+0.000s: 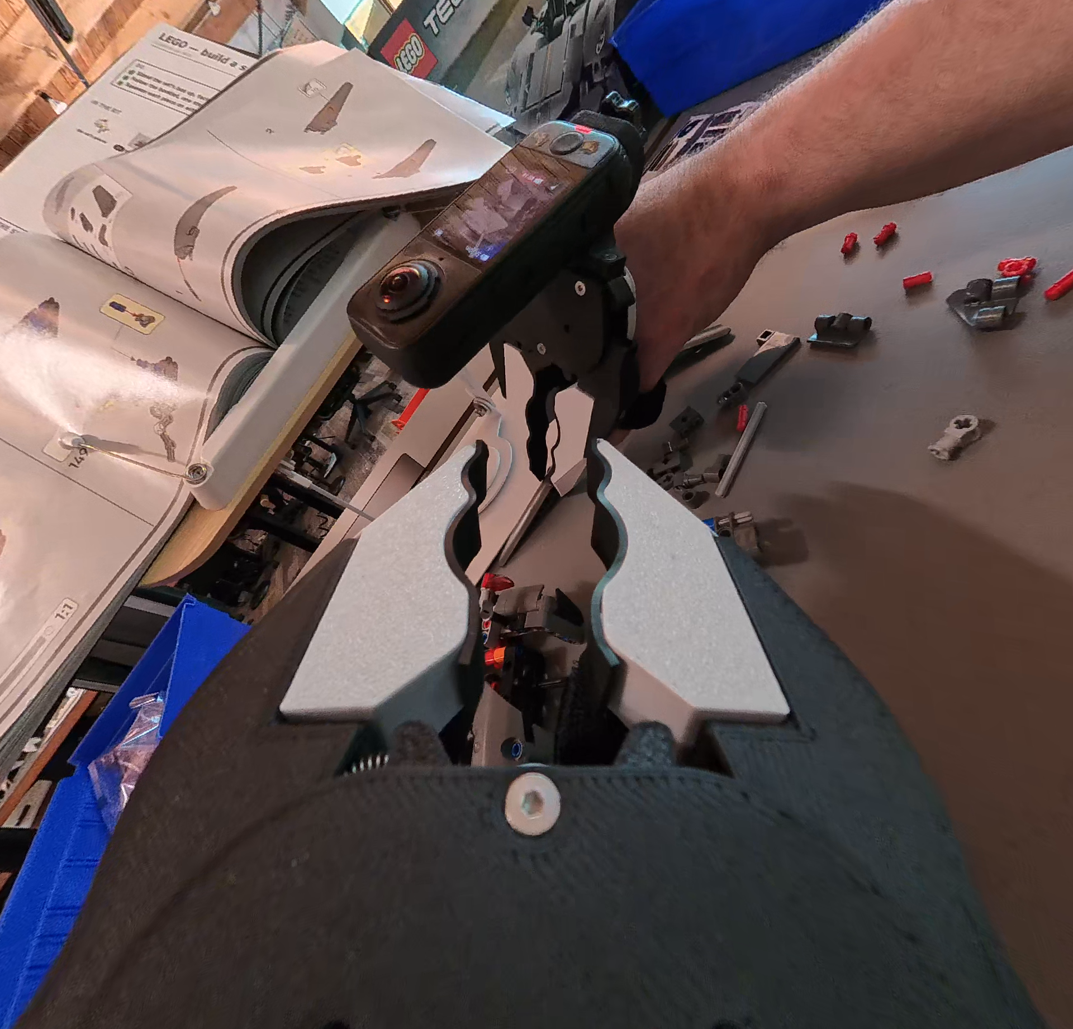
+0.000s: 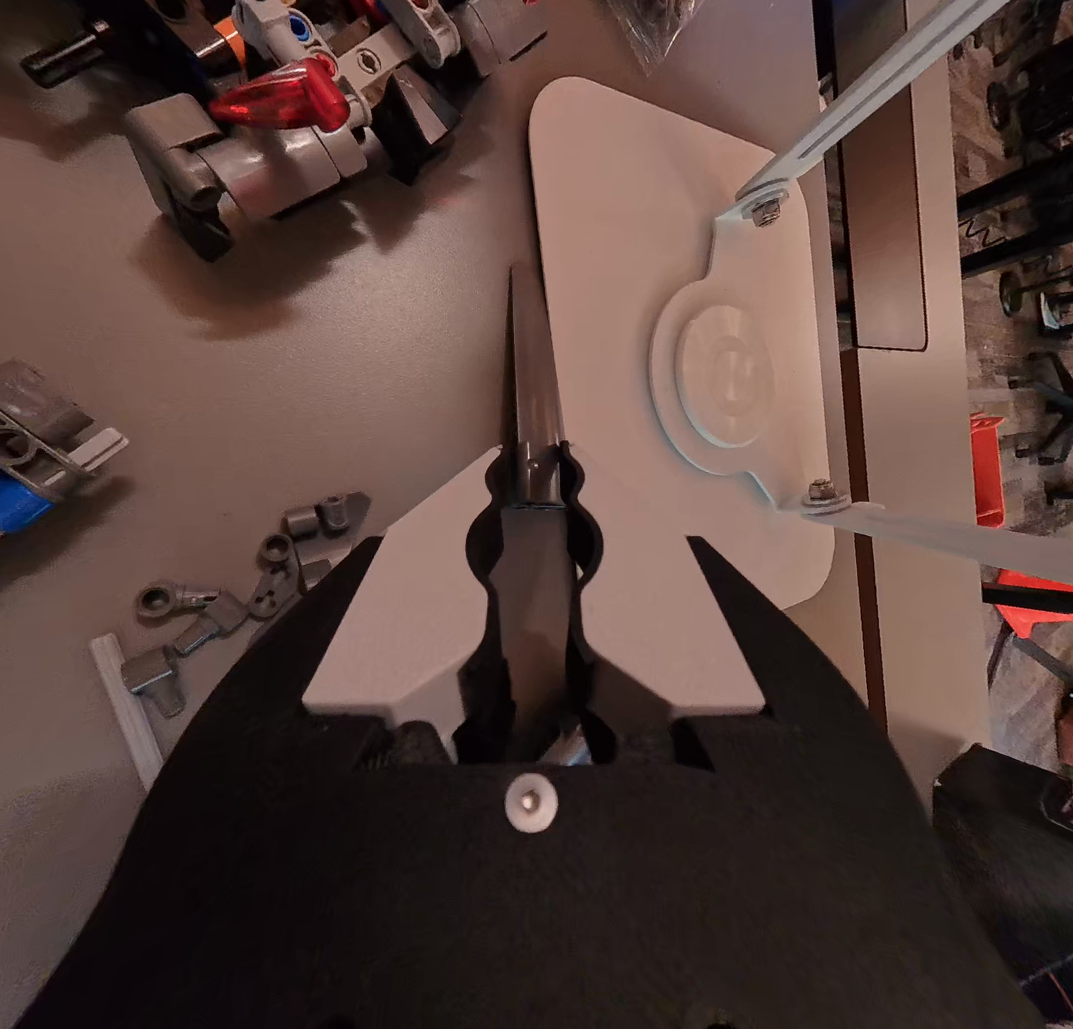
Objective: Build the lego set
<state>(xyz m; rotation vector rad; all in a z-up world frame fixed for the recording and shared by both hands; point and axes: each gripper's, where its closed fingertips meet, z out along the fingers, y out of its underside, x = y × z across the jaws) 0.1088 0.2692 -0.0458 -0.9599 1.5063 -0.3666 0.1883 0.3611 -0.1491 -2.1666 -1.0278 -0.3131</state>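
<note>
Right wrist view, fingers (image 2: 566,479) pinching grey panel (image 2: 531,397)

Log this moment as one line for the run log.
left gripper: open above grey-and-black lego assembly | right gripper: shut on long tapered dark grey lego panel | loose grey parts on table

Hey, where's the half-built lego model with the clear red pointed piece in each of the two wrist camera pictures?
Left wrist view: the half-built model shows low in the centre, seen through the gap between the left gripper fingers.
Right wrist view: the model fills the top left corner, standing on the grey table.
Shared landmark: the white stand base, also visible in the left wrist view.
</note>
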